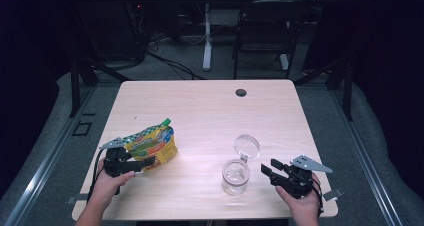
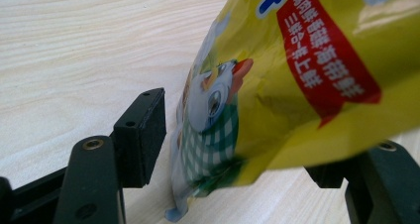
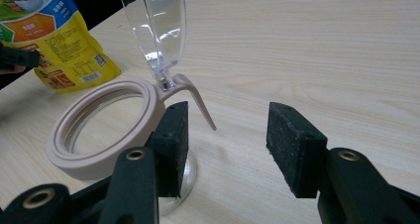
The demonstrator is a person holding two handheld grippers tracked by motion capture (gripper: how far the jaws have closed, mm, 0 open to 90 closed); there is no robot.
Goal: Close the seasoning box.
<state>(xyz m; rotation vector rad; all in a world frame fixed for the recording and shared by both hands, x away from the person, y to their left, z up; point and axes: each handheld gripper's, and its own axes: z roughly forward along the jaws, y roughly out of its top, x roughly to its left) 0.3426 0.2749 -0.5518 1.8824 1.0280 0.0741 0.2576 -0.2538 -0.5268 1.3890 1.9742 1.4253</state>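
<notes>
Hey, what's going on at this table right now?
A person sits at a wooden table with a two-jaw gripper in each hand. The left gripper has a yellow snack pouch standing between its jaws, which are spread, with a visible gap at the one pad that shows. The right gripper is open beside a clear glass jar, holding nothing. The jar's hinged lid is flipped up, so the jar stands open.

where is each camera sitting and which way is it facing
High view: above the person's side, facing forward and down on the table; forearms, left gripper and right gripper show.
Left gripper view: rides that gripper, looks along open jaws at the yellow pouch.
Right gripper view: looks along open jaws beside the jar with its lid up.
All three share the pouch.
</notes>
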